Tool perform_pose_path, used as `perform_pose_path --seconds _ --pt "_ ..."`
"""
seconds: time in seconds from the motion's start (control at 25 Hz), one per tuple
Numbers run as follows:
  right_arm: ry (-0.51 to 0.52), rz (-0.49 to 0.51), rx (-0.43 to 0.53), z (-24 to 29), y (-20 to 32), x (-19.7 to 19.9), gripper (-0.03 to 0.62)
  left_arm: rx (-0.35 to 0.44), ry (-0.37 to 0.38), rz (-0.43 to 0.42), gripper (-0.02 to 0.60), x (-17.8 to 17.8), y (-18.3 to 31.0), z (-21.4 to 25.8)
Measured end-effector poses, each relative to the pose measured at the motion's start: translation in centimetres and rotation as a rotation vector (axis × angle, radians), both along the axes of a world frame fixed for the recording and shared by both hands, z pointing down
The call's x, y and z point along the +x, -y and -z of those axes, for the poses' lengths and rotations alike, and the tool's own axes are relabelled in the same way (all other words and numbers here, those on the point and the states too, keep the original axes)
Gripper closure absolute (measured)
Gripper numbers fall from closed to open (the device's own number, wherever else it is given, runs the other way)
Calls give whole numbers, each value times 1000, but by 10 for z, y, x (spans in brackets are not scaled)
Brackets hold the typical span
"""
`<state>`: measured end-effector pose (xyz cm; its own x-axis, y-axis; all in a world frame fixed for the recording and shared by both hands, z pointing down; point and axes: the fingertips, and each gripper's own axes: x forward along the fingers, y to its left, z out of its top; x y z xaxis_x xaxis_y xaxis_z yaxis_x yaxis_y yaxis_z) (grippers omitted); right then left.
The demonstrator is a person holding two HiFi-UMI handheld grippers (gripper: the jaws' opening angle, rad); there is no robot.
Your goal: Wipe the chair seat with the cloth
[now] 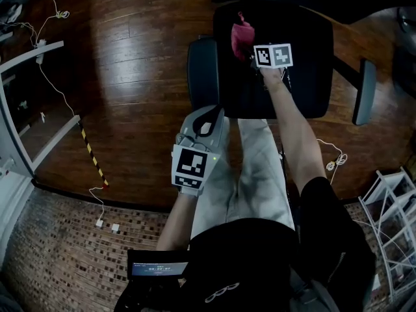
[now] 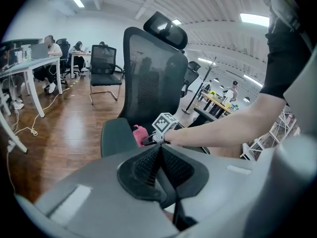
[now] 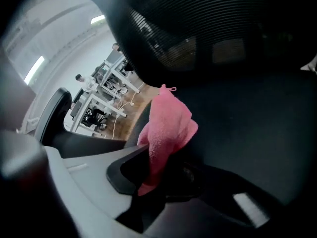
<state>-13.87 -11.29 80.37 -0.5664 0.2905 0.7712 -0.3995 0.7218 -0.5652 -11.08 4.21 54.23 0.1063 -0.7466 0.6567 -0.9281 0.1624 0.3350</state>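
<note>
1. Holding the left gripper (image 2: 159,151) back is the right choice here. It hangs in front of the chair, above your legs, and its fingers are pressed together with nothing between them. Leave it there, out of the wiping path.
2. Just beyond it stands the left armrest (image 1: 203,73). Plan each pass so that the cloth does not catch on it at the turn.
3. The pink cloth (image 1: 242,36) is over the back left part of the chair seat (image 1: 312,77), close to the backrest (image 2: 148,73). It stands out of the fingers as a loose bunch. I cannot tell from these views whether it presses on the seat.
4. The right gripper (image 3: 166,158) holds the cloth, with its fingers clamped on the lower fold, and the grip looks firm to me. I advise you to tilt this gripper so that the soft bunch meets the seat, and not the hard fingers.
5. Most of the seat lies to the right of the cloth, so I judge that much wiping is left. Draw the cloth in straight, overlapping passes toward the right armrest (image 1: 364,90), with light and even pressure. A too strong push may pull the cloth from the fingers, or roll the chair on the wooden floor (image 1: 130,57).
</note>
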Motion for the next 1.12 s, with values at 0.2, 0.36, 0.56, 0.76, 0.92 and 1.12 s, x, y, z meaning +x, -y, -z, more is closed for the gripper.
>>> perform_pose_path --seconds 0.2,0.36,0.56,0.76,0.92,1.12 --pt "-94 -60 82 -11 50 58 519 -5 -4 -44 591 16 13 1" --pt "-155 -114 128 -13 85 105 519 -5 -2 -77 591 25 25 1" --pt "-243 -154 213 -10 129 168 519 -8 -3 -121 591 36 39 1" --pt "-342 -224 280 -2 170 232 519 -4 1 -161 591 46 52 7" --pt "-441 -273 353 10 195 277 519 3 7 -184 591 51 58 10" --pt "-578 -280 519 36 215 311 519 11 6 -199 591 55 56 14"
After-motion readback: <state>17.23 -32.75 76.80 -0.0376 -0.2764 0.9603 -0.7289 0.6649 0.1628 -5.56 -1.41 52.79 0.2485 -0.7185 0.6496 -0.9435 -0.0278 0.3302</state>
